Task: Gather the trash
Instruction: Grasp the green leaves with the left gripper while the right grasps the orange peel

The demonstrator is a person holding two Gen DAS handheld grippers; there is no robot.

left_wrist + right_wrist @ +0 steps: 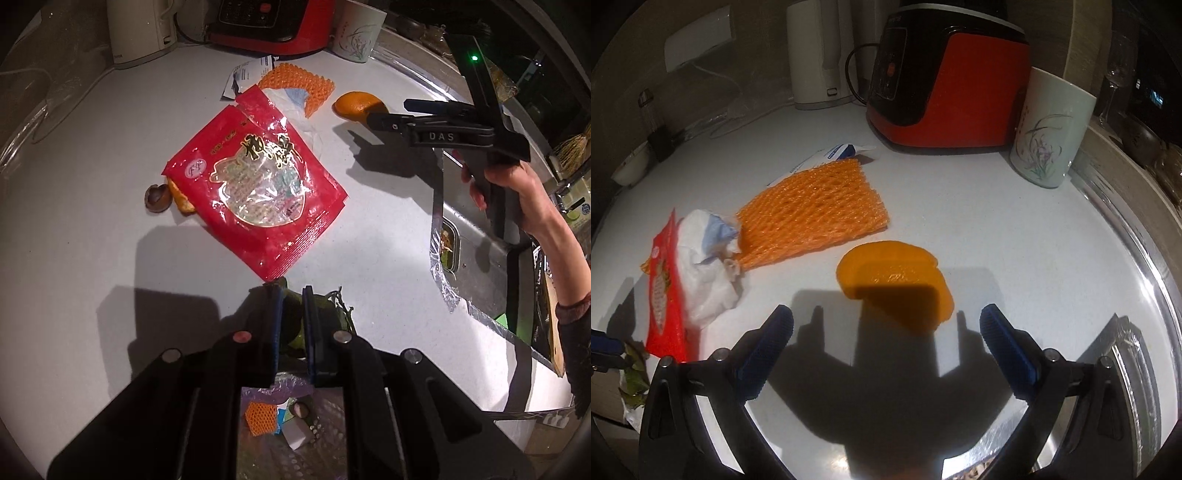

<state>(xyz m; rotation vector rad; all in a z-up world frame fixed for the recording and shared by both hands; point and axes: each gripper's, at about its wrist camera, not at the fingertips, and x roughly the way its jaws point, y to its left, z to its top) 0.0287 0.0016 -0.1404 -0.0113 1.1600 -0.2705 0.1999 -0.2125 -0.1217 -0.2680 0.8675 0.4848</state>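
Observation:
My left gripper (291, 295) is shut on a clump of green leaf scraps (338, 310), held above a perforated trash basket (266, 458) that holds an orange net piece and other scraps. On the white counter lie a red snack bag (255, 184), an orange foam net (816, 210), crumpled white wrapping (709, 266), a brown nut shell (157, 197) and an orange peel (886, 273). My right gripper (886, 325) is open just short of the orange peel, nothing between its fingers. In the left wrist view a hand holds that gripper (388, 110) beside the peel (356, 105).
A red appliance (945, 88), a white kettle (816, 55) and a flowered cup (1049, 133) stand along the back of the counter. A steel sink (472, 236) lies to the right of the counter. A torn white packet (831, 153) lies behind the net.

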